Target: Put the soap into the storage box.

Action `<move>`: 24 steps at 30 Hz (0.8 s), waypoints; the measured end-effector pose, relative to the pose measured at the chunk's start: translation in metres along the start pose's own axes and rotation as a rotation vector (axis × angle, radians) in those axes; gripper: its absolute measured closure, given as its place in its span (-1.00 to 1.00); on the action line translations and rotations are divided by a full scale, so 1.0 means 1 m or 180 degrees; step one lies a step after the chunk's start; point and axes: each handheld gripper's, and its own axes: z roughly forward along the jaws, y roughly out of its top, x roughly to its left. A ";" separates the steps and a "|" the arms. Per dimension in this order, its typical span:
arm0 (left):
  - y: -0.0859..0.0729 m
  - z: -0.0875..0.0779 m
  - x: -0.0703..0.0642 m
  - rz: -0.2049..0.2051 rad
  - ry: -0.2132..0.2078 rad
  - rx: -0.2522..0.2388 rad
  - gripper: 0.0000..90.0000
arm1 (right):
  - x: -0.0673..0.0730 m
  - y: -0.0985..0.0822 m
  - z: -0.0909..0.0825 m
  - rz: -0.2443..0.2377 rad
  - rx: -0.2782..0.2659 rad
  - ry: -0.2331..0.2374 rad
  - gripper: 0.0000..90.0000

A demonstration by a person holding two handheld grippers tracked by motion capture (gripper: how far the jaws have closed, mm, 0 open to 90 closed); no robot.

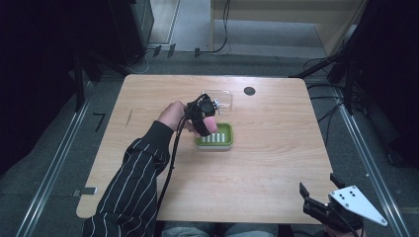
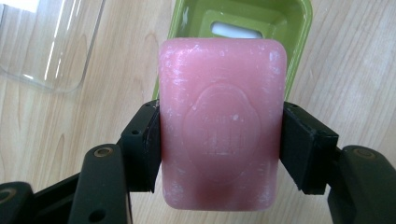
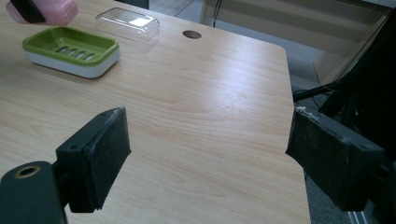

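Note:
A pink bar of soap [image 2: 222, 123] sits clamped between the two black pads of my left gripper [image 1: 206, 121], which is shut on it. The soap [image 1: 211, 123] hangs just above the left end of a green soap dish [image 1: 220, 136] with a slotted white insert. In the right gripper view the dish [image 3: 70, 49] lies far left, with the soap [image 3: 58, 10] above it. My right gripper [image 1: 318, 197] rests at the table's near right corner, jaws wide open with nothing between them [image 3: 208, 149].
A clear plastic lid [image 1: 220, 97] lies on the table just behind the dish, also seen as the lid [image 2: 44, 39] at upper left. A dark round hole [image 1: 249, 91] marks the tabletop near the far edge. The table's right edge [image 3: 292, 116] runs close to my right gripper.

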 end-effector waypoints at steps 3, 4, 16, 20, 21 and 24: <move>0.002 0.002 -0.001 0.0016 0.0000 -0.0009 -0.15 | -0.001 0.000 0.000 0.0014 -0.0001 -0.0003 -0.70; 0.003 0.002 -0.001 0.0027 -0.0006 -0.0011 -0.15 | -0.001 0.000 0.000 0.0015 0.0000 -0.0003 -0.70; 0.010 0.007 -0.007 0.0232 -0.0012 -0.0087 -0.15 | 0.000 0.000 -0.001 -0.0003 0.0007 -0.0011 -0.70; 0.013 0.010 -0.009 0.0299 0.0005 -0.0113 -0.15 | 0.000 -0.001 -0.002 0.0000 0.0016 -0.0014 -0.70; 0.013 0.011 -0.009 0.0305 -0.0021 -0.0123 -0.15 | 0.000 -0.001 -0.002 -0.0006 0.0013 -0.0014 -0.70; 0.015 0.013 -0.009 0.0348 0.0004 -0.0110 -0.15 | 0.000 -0.001 -0.002 -0.0010 0.0013 -0.0016 -0.70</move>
